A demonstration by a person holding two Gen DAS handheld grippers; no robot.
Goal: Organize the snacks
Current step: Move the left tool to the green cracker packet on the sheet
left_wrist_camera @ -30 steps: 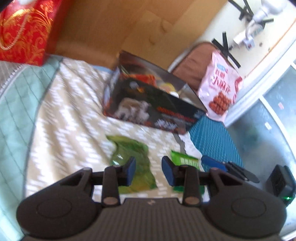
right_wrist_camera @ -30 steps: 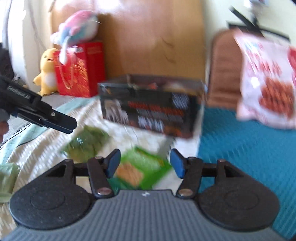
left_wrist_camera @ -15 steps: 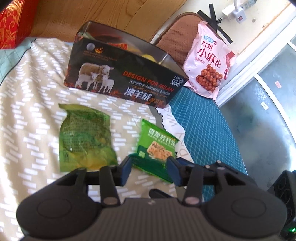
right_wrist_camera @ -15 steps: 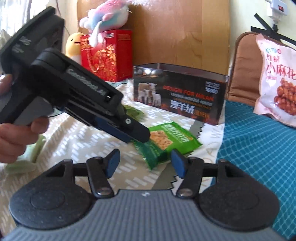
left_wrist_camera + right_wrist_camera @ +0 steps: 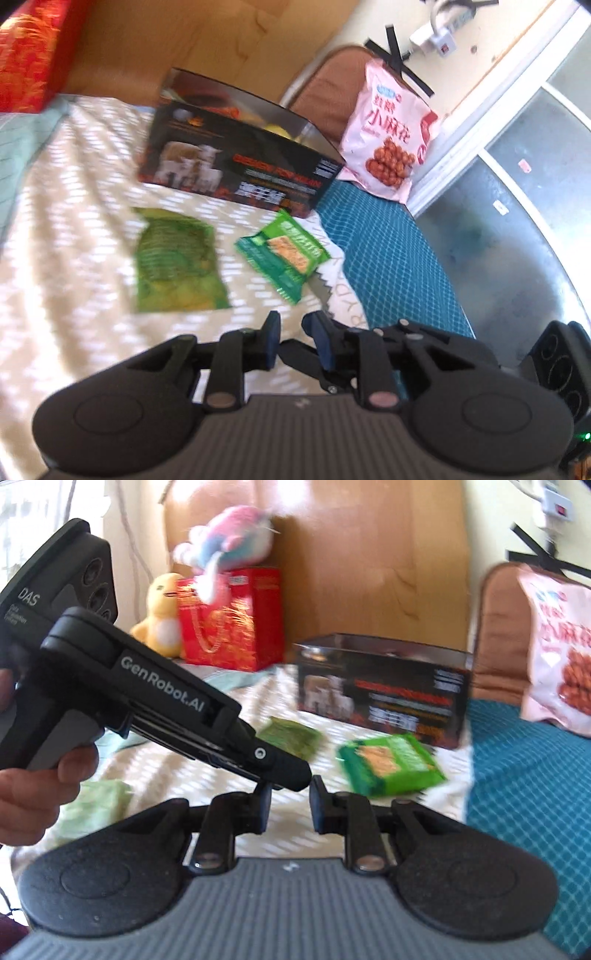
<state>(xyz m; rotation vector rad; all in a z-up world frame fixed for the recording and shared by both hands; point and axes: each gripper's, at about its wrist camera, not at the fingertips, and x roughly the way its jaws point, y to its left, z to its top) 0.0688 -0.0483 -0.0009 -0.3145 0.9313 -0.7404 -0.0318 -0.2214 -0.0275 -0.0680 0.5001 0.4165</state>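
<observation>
Closing over bare cloth, both grippers: left gripper point(image 5: 291, 325) jaws just clenched, nothing between; right gripper point(image 5: 290, 794) jaws just narrowed, small gap left, also empty. Bright green cracker packet point(image 5: 282, 254) lies on beige patterned cloth point(image 5: 74, 258), apart from both, near front of black open-top box with sheep picture point(image 5: 236, 173). Flat green crinkled pouch point(image 5: 177, 266) just left of packet. Half second ago left gripper hung right over packet; now off it. Judgement: nothing grasped, both snacks unsorted.

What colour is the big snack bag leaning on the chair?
Pink, with red lettering: the bag shows best in the left wrist view.
</observation>
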